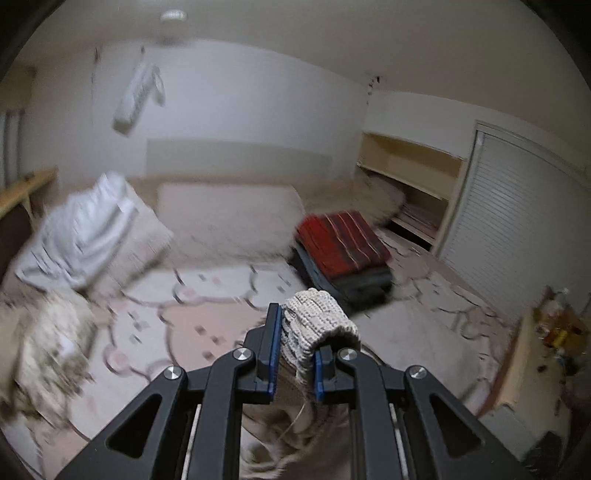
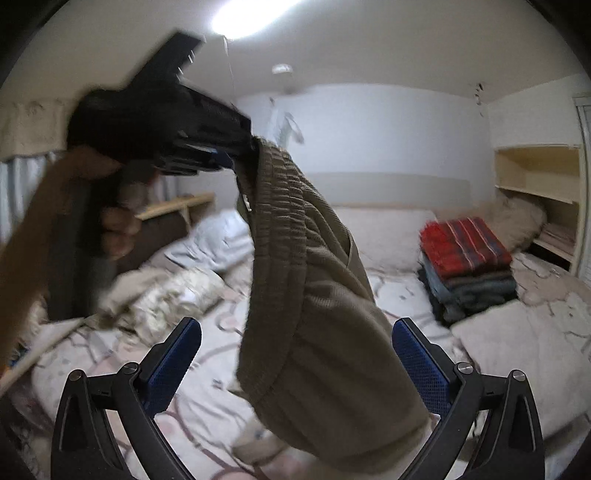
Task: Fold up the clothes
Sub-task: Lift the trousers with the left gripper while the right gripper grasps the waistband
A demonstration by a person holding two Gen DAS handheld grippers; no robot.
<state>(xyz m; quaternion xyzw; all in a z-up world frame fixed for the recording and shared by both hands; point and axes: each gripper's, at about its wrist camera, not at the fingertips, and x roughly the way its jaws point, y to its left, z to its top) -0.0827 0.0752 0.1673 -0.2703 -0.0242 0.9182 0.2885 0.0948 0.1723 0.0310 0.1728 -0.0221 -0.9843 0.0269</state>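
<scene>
Knit garment (image 2: 295, 280) pinched in left tool (image 1: 295, 354), hanging between wide-spread right tool (image 2: 295, 354) fingers.

Dim, motion-blurred fisheye views; glaring ceiling light (image 2: 251, 14) overhead.

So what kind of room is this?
Most likely a bedroom. There is a bed with pillows, a stack of folded clothes on it, and shelves in the wall beside it.
</scene>
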